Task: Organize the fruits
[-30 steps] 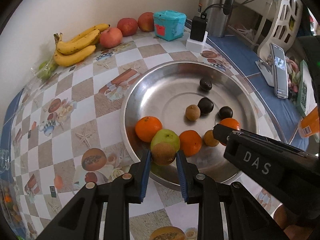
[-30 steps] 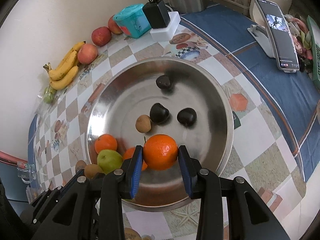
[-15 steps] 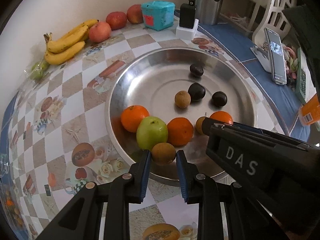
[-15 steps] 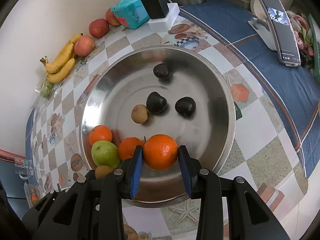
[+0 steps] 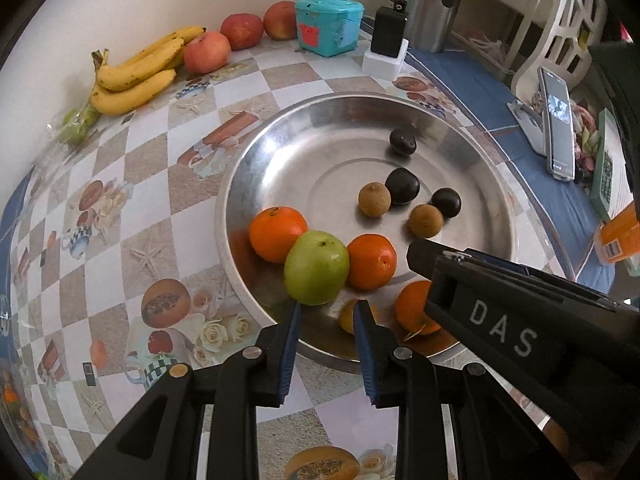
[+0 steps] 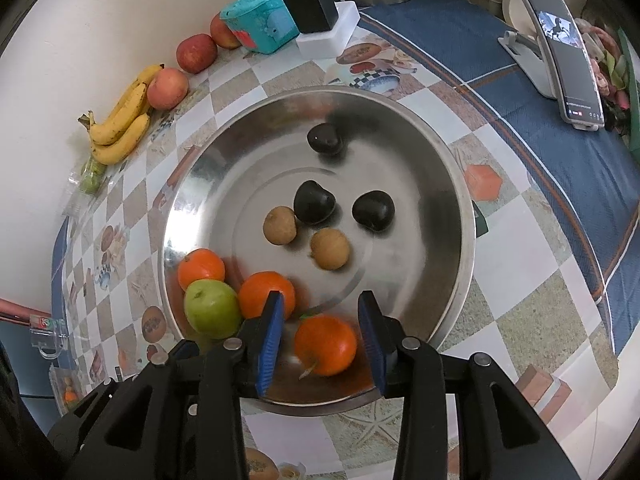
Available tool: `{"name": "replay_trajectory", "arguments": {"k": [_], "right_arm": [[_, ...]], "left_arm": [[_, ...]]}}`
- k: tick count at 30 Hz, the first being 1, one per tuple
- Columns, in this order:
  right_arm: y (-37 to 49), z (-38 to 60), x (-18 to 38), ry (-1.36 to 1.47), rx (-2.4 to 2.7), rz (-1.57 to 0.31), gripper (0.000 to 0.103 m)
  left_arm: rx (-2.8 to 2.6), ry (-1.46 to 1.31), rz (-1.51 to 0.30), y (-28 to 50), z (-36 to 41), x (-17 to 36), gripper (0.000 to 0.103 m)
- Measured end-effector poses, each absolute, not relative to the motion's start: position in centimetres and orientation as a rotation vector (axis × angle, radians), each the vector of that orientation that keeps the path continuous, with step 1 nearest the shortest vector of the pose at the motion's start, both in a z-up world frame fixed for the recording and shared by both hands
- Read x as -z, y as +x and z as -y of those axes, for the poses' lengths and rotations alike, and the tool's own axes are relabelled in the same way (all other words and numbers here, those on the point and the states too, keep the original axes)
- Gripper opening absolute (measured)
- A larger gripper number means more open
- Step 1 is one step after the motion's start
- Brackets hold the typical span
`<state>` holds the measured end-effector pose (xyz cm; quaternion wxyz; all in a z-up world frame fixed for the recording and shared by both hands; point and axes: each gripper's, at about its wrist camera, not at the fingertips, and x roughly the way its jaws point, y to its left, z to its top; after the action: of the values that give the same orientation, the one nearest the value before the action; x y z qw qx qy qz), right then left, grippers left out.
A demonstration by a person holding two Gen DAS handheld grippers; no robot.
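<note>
A steel bowl [image 5: 240,168] holds three oranges, a green apple [image 5: 316,268], two brown round fruits [image 5: 374,199] and three dark plums [image 5: 402,186]. My left gripper [image 5: 326,312] hangs over the bowl's near rim with its jaws opening. A yellow-brown fruit [image 5: 347,316] lies loose below them, beside the right finger. My right gripper [image 6: 322,312] is open over the same rim [image 6: 460,184]. An orange [image 6: 326,344] sits in the bowl between its fingers, with a gap on each side.
Bananas [image 5: 136,76], three red apples [image 5: 206,52], a teal box [image 5: 330,26] and a charger block [image 5: 388,36] line the wall behind the bowl. A phone on a stand [image 5: 558,128] is at the right, on the blue cloth.
The left gripper let go of the brown fruit, which now lies in the bowl. The right gripper released its orange, which dropped to the bowl's near side.
</note>
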<state>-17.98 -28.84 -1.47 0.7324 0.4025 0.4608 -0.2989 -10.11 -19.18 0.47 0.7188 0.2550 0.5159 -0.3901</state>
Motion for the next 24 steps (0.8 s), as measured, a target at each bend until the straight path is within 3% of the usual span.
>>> {"name": "replay_trajectory", "arguments": {"k": [7,24], "right_arm": [[-17.9,28.9,1.2,0.884,0.654,-1.003,0.040],[-17.2,28.3,0.9,0.847,0.623,-1.011,0.039]], "left_arm": [[0.834,0.519,-1.165,-8.7,18.7,-0.5,0.036],[0.636,0.219,-1.258,-2.2,13.9,-0.8,0.037]]}}
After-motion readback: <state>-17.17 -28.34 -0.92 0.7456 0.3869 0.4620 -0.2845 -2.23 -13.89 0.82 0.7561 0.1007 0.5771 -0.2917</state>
